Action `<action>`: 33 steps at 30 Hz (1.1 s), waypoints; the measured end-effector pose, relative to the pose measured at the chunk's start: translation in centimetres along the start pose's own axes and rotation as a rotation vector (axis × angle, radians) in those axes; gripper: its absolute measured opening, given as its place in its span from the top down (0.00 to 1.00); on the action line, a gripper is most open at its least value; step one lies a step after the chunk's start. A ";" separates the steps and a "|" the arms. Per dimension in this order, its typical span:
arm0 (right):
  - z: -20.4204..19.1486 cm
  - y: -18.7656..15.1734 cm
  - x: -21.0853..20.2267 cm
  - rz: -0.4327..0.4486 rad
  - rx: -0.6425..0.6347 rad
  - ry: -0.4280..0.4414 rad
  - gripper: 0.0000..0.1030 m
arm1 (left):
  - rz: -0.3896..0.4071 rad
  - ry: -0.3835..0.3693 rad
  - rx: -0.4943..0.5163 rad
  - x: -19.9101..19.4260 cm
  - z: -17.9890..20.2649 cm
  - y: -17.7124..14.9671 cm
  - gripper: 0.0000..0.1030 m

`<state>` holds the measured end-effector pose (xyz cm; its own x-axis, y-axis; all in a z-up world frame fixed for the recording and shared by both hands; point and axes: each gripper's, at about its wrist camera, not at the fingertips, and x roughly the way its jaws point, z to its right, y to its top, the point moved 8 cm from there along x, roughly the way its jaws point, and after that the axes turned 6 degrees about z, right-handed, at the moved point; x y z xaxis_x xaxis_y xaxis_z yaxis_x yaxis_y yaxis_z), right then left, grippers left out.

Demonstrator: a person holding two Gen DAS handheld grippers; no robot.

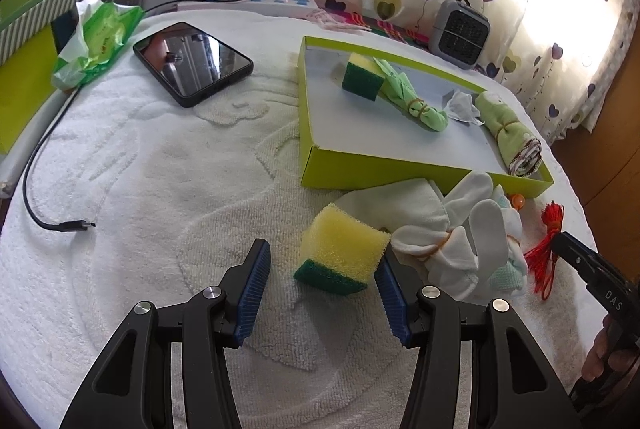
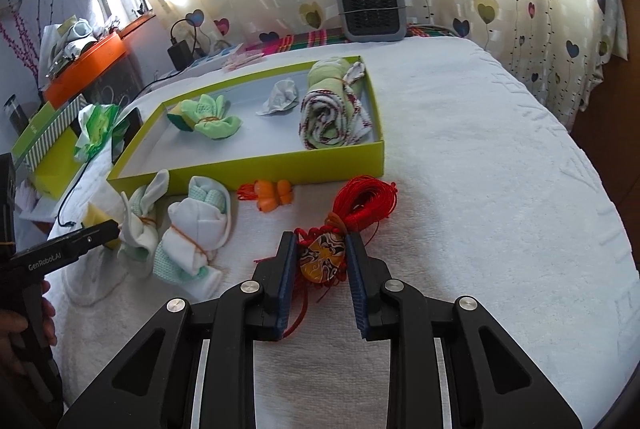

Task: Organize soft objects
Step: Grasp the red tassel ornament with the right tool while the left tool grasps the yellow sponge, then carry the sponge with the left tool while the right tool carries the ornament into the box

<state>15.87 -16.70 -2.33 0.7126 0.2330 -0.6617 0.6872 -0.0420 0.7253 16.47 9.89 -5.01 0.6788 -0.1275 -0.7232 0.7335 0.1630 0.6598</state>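
Note:
A yellow-and-green sponge (image 1: 340, 249) lies on the white towel between the open fingers of my left gripper (image 1: 320, 261); the right pad is at its edge. White sock bundles (image 1: 452, 241) lie just right of it. My right gripper (image 2: 322, 249) has its jaws around a red tassel ornament (image 2: 324, 257) with a painted pendant; whether the pads press it I cannot tell. The lime-green tray (image 1: 380, 173) (image 2: 256, 165) holds a second sponge (image 1: 362, 77), a green cloth bundle (image 1: 416, 105), a crumpled tissue (image 1: 462, 107) and a rolled towel (image 2: 332, 109).
A phone (image 1: 192, 63), a USB cable (image 1: 60, 225) and a green wipes pack (image 1: 96, 41) lie on the left of the towel. An orange toy (image 2: 272, 195) lies in front of the tray. A small grey heater (image 2: 370, 9) stands at the back.

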 end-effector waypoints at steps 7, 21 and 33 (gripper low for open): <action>0.3 0.1 -0.1 0.003 0.004 -0.002 0.75 | 0.008 -0.001 -0.011 0.0 0.0 0.1 0.51; 0.1 0.0 -0.1 0.002 0.002 0.003 0.75 | 0.020 -0.004 0.012 -0.4 0.5 0.0 0.69; 0.0 0.1 -0.3 0.012 -0.002 0.008 0.75 | 0.035 0.000 0.013 -1.0 0.4 0.5 0.69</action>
<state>15.66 -16.77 -2.06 0.7198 0.2398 -0.6514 0.6782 -0.0430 0.7336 16.13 9.68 -3.85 0.7044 -0.1214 -0.6994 0.7094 0.1551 0.6875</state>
